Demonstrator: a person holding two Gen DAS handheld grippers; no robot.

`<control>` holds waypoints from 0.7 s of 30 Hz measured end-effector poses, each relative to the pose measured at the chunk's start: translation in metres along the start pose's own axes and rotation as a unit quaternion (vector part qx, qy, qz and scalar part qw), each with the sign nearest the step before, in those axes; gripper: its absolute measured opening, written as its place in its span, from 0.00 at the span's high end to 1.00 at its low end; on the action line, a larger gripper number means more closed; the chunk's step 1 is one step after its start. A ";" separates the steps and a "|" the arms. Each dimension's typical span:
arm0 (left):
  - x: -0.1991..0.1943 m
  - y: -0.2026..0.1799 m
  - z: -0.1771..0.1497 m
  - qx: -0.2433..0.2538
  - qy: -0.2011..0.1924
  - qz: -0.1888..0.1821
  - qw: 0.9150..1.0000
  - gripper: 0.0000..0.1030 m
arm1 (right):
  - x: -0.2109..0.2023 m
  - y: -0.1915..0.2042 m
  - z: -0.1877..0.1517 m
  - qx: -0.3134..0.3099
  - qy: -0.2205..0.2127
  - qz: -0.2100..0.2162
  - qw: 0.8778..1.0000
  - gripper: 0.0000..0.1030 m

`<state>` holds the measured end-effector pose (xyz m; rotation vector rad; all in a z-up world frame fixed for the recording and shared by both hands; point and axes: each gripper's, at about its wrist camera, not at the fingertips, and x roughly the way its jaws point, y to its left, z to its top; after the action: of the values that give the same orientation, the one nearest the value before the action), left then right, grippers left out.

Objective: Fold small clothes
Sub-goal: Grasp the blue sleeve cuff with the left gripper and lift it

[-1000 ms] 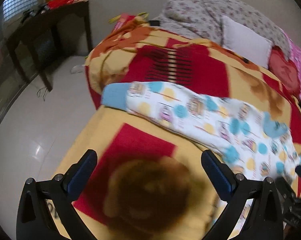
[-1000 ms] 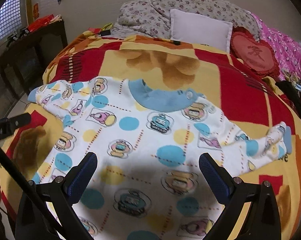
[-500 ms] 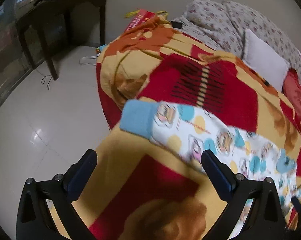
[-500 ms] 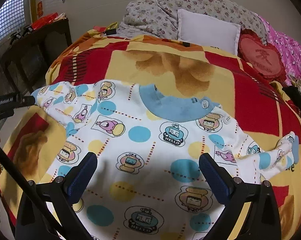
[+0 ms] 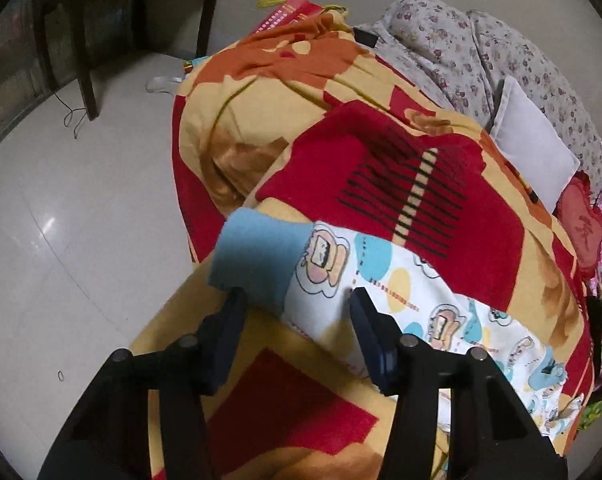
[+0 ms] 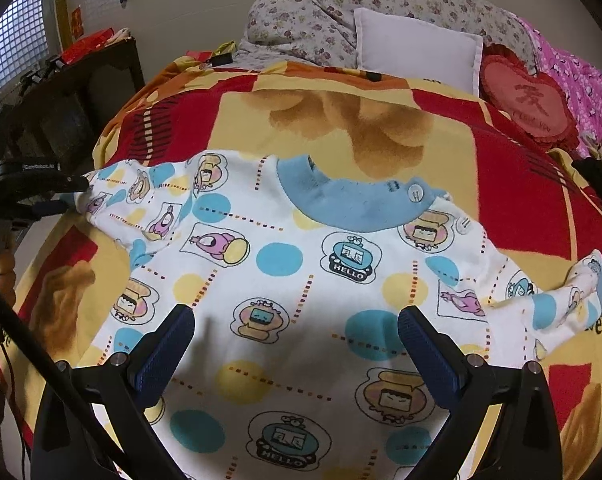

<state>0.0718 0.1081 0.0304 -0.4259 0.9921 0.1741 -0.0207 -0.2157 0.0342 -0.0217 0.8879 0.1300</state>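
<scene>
A small white shirt (image 6: 285, 264) with cartoon prints, coloured dots and a blue collar lies spread flat on the bed. Its one sleeve (image 5: 341, 272) with a blue cuff (image 5: 257, 256) reaches toward the bed's edge. My left gripper (image 5: 297, 296) straddles that sleeve just behind the cuff. Its jaws are closing, with the fabric between them and gaps still beside the pads. In the right wrist view the left gripper (image 6: 67, 194) sits at the sleeve's end. My right gripper (image 6: 295, 314) hovers open over the shirt's chest, holding nothing. The other sleeve (image 6: 569, 296) lies crumpled at the right.
A red and yellow blanket (image 6: 521, 184) covers the bed. At the head are a white pillow (image 6: 417, 52), a floral quilt (image 6: 301, 20) and a red heart cushion (image 6: 525, 100). A dark wooden table (image 5: 101, 8) stands on the pale floor (image 5: 81, 220) left of the bed.
My left gripper moved along the sleeve to its blue cuff, dropped closer and narrowed its jaws around it. The right gripper stayed over the shirt's chest, still open.
</scene>
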 end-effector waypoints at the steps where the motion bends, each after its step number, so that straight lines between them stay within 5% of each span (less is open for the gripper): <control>1: 0.001 0.001 0.000 -0.004 0.000 -0.001 1.000 0.49 | 0.000 0.000 0.000 0.000 0.000 0.000 1.000 0.00; 4: 0.004 0.004 0.001 -0.012 0.000 -0.007 1.000 0.60 | 0.001 -0.001 0.000 0.002 0.001 0.002 1.000 0.00; 6: 0.006 0.004 0.002 -0.011 0.001 -0.011 1.000 0.87 | 0.002 -0.003 -0.001 0.005 0.002 0.003 1.000 0.00; 8: 0.004 0.003 0.002 -0.014 -0.001 -0.020 1.000 0.92 | 0.003 -0.005 -0.002 0.009 0.004 0.004 1.000 0.00; 14: -0.050 -0.017 0.000 -0.001 -0.066 -0.086 0.994 0.93 | 0.000 -0.016 -0.005 0.022 0.002 -0.004 1.000 0.00; 21: -0.108 -0.100 -0.034 0.111 -0.080 -0.180 0.974 0.94 | -0.009 -0.047 -0.008 0.062 -0.003 -0.016 0.998 0.00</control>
<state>0.0203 0.0087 0.1312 -0.3727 0.7511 -0.2249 -0.0267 -0.2634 0.0346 0.0795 0.8882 0.0453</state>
